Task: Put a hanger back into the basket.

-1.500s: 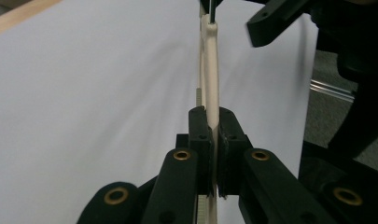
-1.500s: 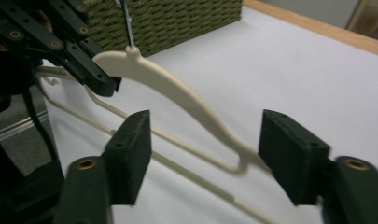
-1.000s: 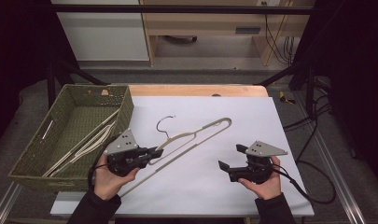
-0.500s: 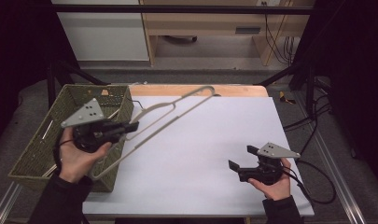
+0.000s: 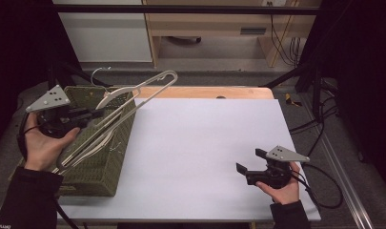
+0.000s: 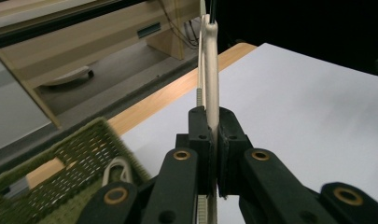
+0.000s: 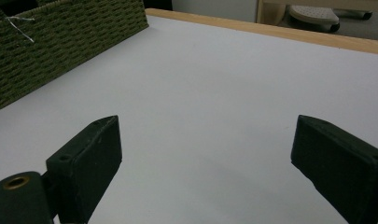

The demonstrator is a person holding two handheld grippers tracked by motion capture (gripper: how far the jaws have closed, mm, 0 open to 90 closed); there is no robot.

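A: Can any writing or label be read?

B: None can be made out on the things in hand; a small blurred mark is seen on the sleeve at the lower left corner of the high view, too small to be read.

A: Where is the hanger found?

B: At the upper left of the high view, held tilted over the woven basket, its hook raised past the basket's far rim. It is pinched by the left gripper, whose jaws are pressed onto its pale bar.

A: And what lies around?

B: More hangers are seen inside the basket. The white desk is crossed by nothing between the hands. The right gripper, at the lower right, is kept spread, with nothing between its jaws.
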